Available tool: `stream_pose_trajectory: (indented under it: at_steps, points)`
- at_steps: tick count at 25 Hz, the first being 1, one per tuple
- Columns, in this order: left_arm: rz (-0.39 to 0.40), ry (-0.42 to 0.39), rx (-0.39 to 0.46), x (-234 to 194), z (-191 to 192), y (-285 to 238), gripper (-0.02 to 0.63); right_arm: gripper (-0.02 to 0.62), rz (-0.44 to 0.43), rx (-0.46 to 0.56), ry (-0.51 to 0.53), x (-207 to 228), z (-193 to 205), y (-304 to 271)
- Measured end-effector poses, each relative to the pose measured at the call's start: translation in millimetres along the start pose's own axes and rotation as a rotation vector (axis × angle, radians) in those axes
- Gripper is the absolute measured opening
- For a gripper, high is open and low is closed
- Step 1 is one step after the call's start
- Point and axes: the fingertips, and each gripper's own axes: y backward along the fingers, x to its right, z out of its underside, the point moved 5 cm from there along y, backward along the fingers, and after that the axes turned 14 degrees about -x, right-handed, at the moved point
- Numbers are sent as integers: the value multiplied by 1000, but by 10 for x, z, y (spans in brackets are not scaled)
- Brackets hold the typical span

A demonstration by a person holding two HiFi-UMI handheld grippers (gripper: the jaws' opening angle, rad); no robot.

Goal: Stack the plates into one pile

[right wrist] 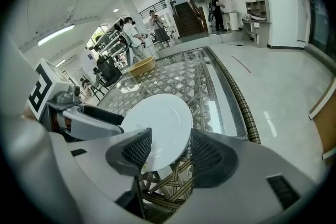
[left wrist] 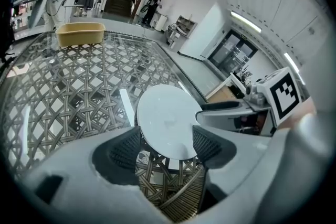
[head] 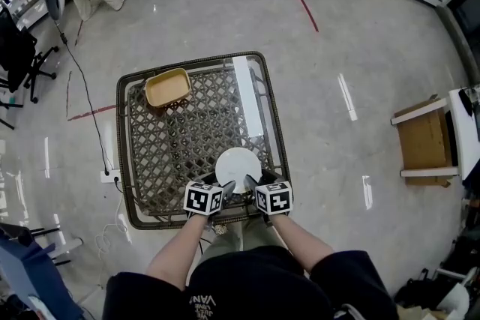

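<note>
we see one round white plate (head: 238,168), plain and glossy, lying flat and face up on the glass-topped woven table (head: 172,146), close to its near edge, right of the middle.

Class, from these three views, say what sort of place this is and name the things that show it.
Probably a large office or lab lobby, not a home: a wide polished floor, a staircase with a person standing beside it, and an office chair at the edge.
</note>
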Motion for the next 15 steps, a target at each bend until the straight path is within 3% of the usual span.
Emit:
stream_pose_trajectory:
  at_steps: [7, 15]
  points:
    - [-20, 6, 29, -19, -1, 103, 307, 221, 15, 38, 6, -17, -46, 117]
    - [-65, -52, 211, 86, 35, 671, 305, 179, 12, 185, 5, -195, -5, 594]
